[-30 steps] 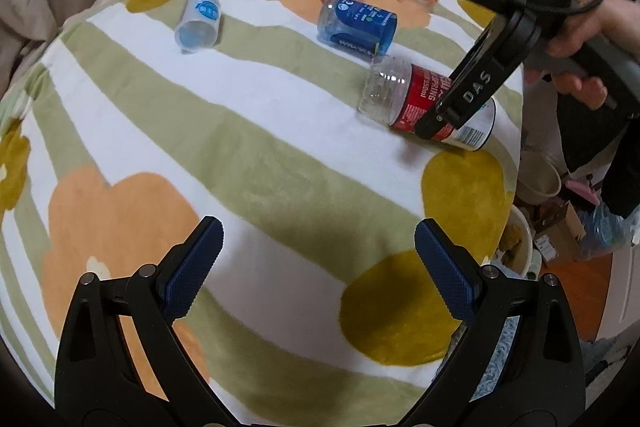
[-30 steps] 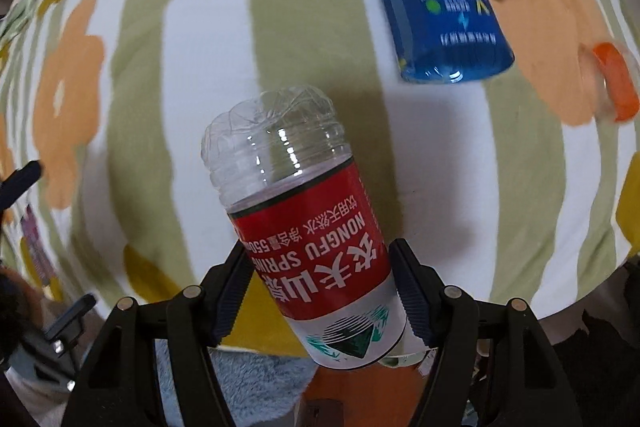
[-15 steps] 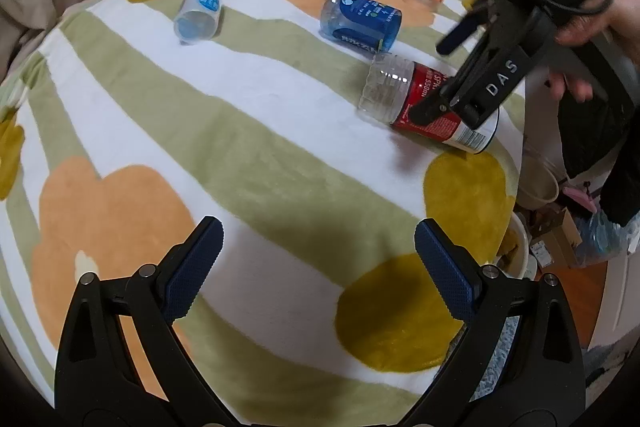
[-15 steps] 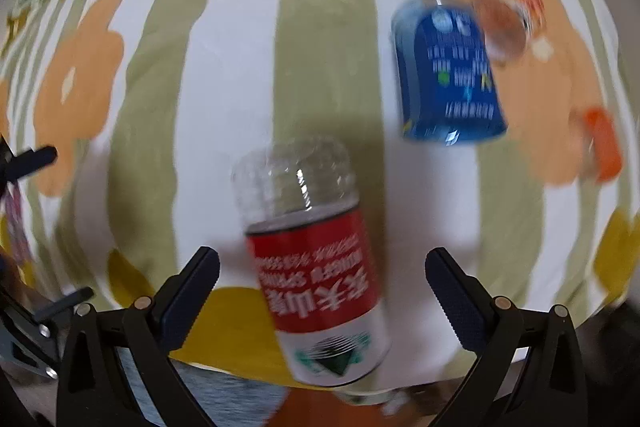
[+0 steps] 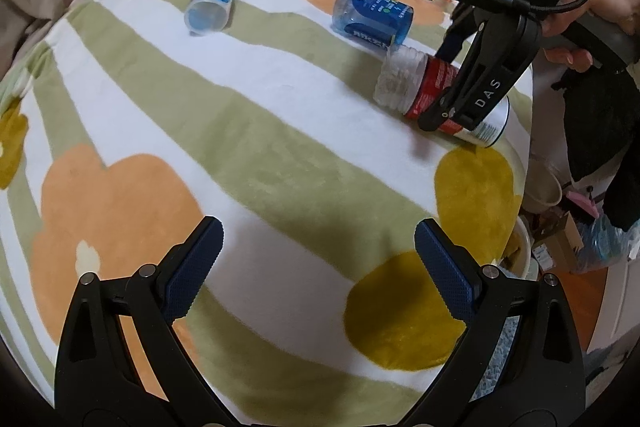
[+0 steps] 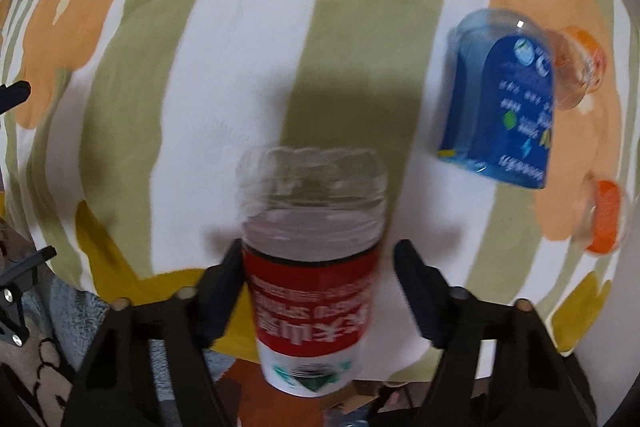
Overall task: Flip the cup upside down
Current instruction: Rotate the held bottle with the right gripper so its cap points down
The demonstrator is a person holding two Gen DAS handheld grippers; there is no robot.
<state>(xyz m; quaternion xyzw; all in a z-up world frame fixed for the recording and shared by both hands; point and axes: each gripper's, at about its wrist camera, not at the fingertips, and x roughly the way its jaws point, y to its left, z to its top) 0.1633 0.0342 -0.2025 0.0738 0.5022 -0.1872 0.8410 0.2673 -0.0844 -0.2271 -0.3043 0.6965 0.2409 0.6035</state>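
Observation:
A clear plastic cup with a red label (image 5: pixel 430 89) lies on its side near the right edge of the flower-patterned blanket (image 5: pixel 248 131). My right gripper (image 5: pixel 440 83) straddles it. In the right wrist view the cup (image 6: pixel 316 291) points its clear base away from me. The gripper (image 6: pixel 320 261) is open around the label: the left finger (image 6: pixel 228 279) touches the cup and a small gap shows at the right finger (image 6: pixel 416 283). My left gripper (image 5: pixel 316 247) hangs open and empty over the blanket's near side.
A blue cup (image 5: pixel 372 19) lies just behind the red one, also seen in the right wrist view (image 6: pixel 504 111). A small white-and-blue cup (image 5: pixel 210 7) lies far left. Orange-capped cups (image 6: pixel 576 67) sit beyond. Floor clutter (image 5: pixel 560 243) lies past the right edge.
A second ago the right gripper was shut on the tilted red cup. It let go, opened wide and drew back. Now it is back around the lying cup with narrower jaws.

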